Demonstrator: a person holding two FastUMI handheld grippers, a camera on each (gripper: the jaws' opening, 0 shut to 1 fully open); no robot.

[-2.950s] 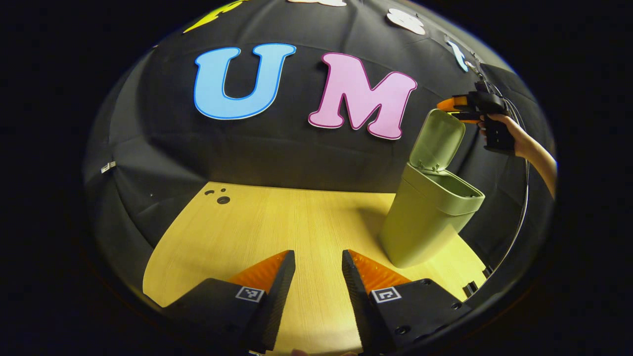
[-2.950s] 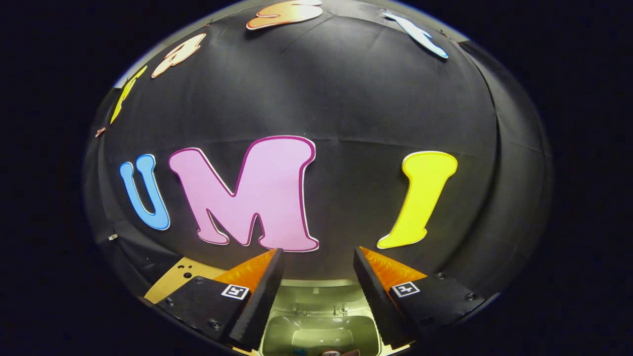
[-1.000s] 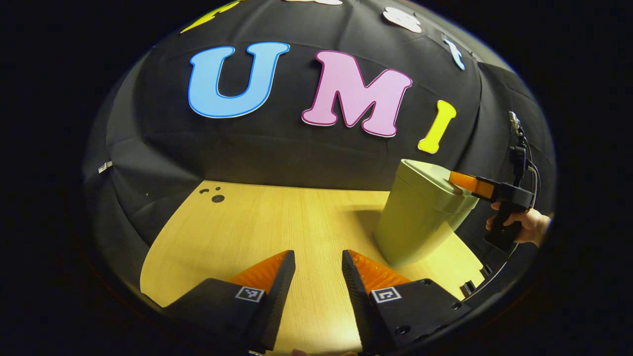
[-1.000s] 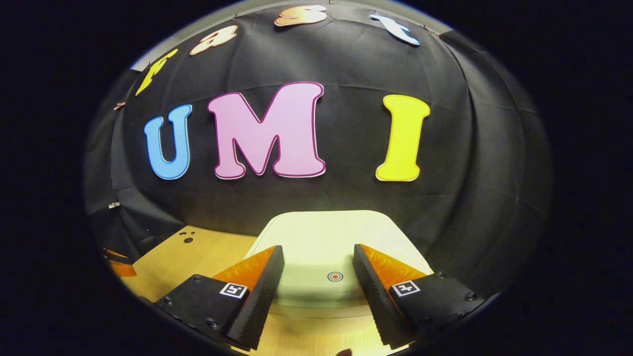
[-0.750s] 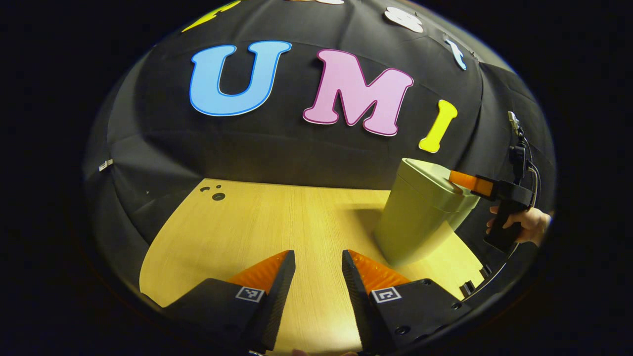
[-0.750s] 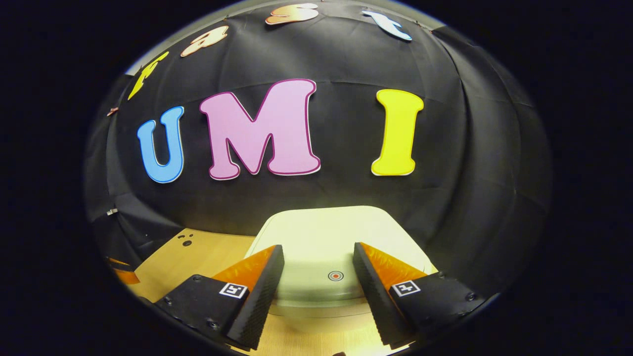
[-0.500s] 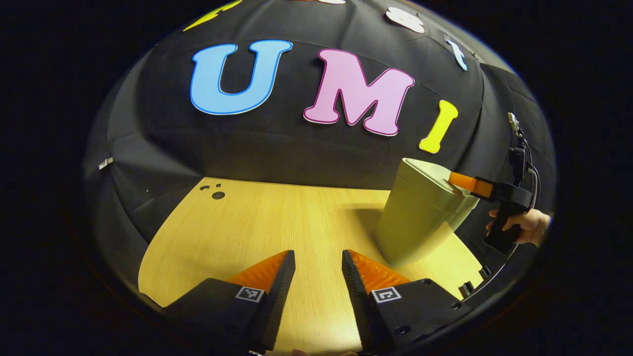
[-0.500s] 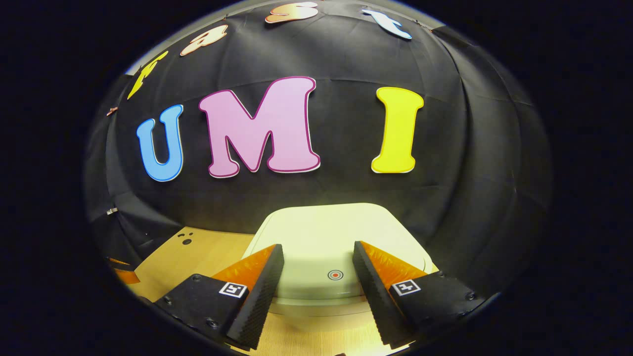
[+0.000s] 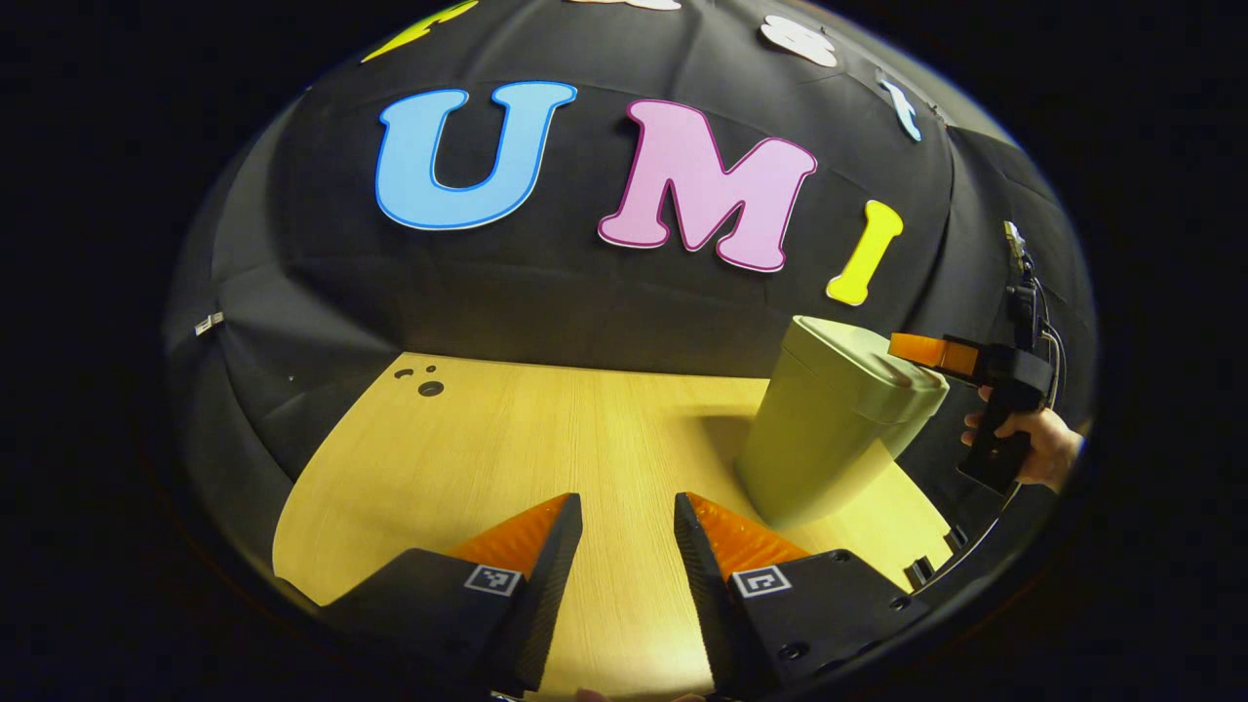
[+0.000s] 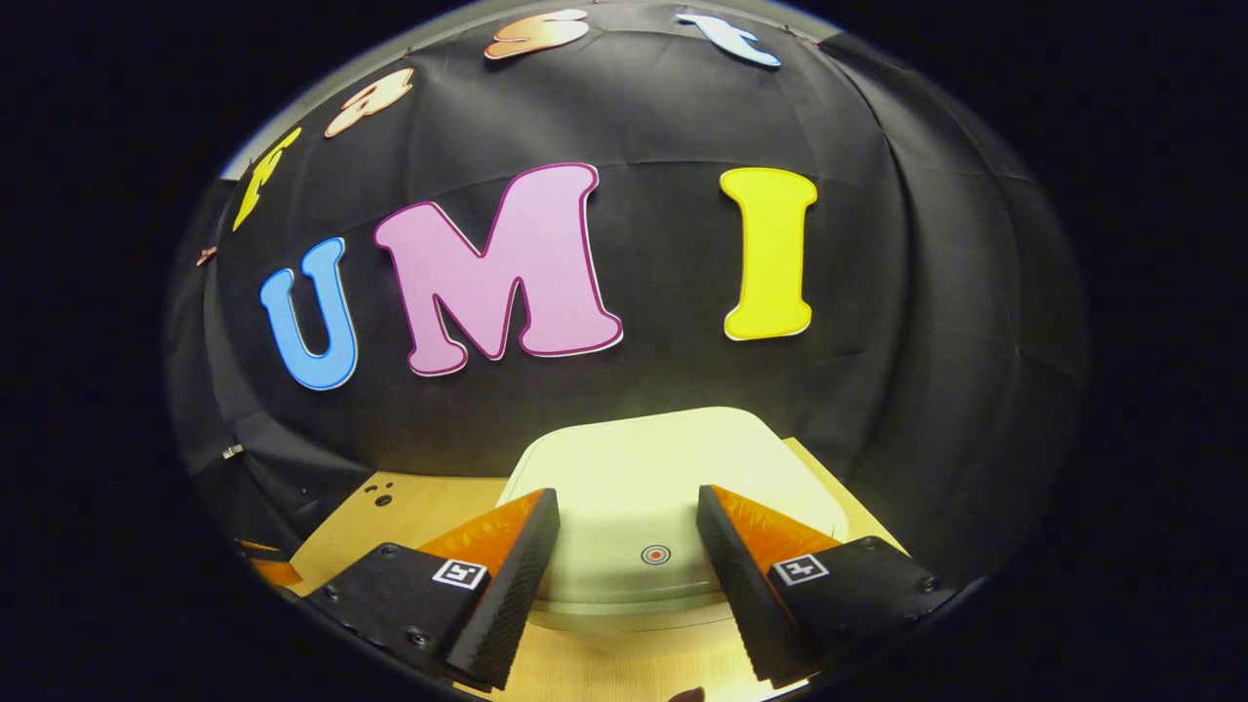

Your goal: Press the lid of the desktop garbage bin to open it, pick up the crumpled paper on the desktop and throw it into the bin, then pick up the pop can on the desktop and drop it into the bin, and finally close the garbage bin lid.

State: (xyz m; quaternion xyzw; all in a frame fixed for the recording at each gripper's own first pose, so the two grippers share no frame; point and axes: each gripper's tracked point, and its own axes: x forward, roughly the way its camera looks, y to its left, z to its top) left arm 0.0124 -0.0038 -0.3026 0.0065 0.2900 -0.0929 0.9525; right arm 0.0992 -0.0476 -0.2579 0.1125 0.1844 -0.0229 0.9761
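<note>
The pale green desktop bin (image 9: 824,439) stands on the right side of the wooden table (image 9: 507,439) with its lid (image 9: 863,356) down. In the right gripper view the lid (image 10: 643,468) lies flat just beyond my fingers, with a small round red mark (image 10: 655,555) near its front edge. My right gripper (image 10: 627,502) is open and empty, hovering over the lid's front. The left gripper view shows the right gripper (image 9: 916,348) just above the lid's edge, held by a hand (image 9: 1038,448). My left gripper (image 9: 627,507) is open and empty, low over the table.
Small dark holes (image 9: 429,388) mark the table's far left corner. The booth's black cloth wall rises close behind the bin. Cables (image 9: 1024,302) hang at the far right behind the hand.
Three seconds ago the lid stood up with the right gripper above it; now it is down. In the last second the right gripper lifted slightly off the lid. The left gripper stayed still.
</note>
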